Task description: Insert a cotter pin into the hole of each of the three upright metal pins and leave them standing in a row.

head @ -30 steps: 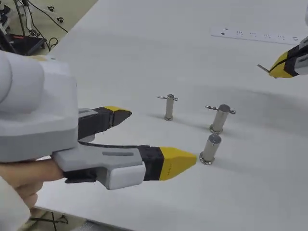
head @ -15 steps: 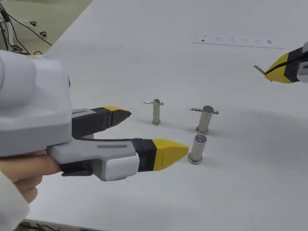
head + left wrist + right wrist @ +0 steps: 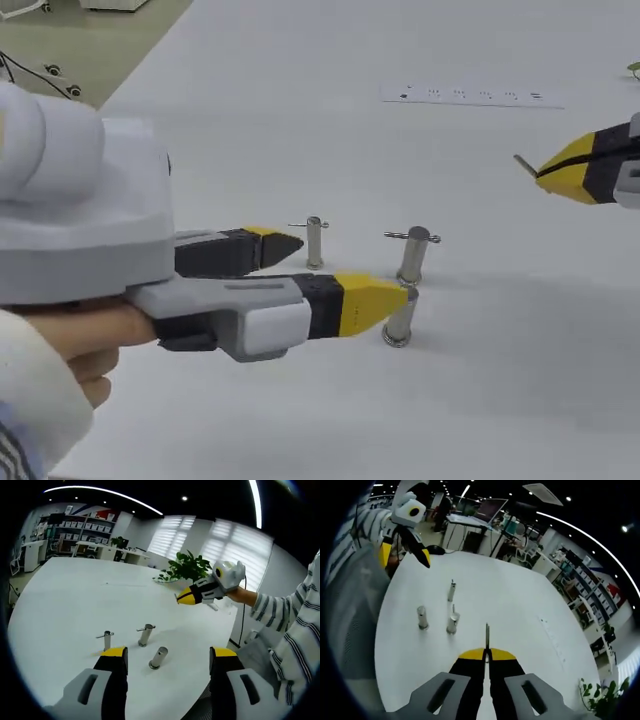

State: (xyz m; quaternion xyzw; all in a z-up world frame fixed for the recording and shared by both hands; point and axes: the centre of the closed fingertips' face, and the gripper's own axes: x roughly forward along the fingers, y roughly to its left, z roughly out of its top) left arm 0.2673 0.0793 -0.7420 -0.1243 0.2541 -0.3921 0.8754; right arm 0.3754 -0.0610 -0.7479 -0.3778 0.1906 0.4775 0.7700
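Observation:
Three upright metal pins stand on the white table [image 3: 300,140]. The far left pin [image 3: 314,242] [image 3: 107,640] and the far right pin [image 3: 412,254] [image 3: 145,634] each carry a cotter pin through the top. The nearest pin [image 3: 397,324] [image 3: 159,657] [image 3: 422,617] has none. My left gripper [image 3: 342,270] [image 3: 169,653] is open, and its yellow fingertip overlaps the bare pin's top in the head view. My right gripper [image 3: 548,172] [image 3: 487,654] hovers off to the right, shut on a cotter pin [image 3: 524,164] [image 3: 487,635] that sticks out past its tips.
A white strip with dark marks [image 3: 470,96] lies at the far side of the table. The table's left edge [image 3: 150,60] drops to the floor. A potted plant [image 3: 187,567] stands at the table's far end.
My left gripper has moved forward to the bare pin; its near fingertip now overlaps the pin's top. The right gripper still holds its cotter pin, about as far from the pins as before.

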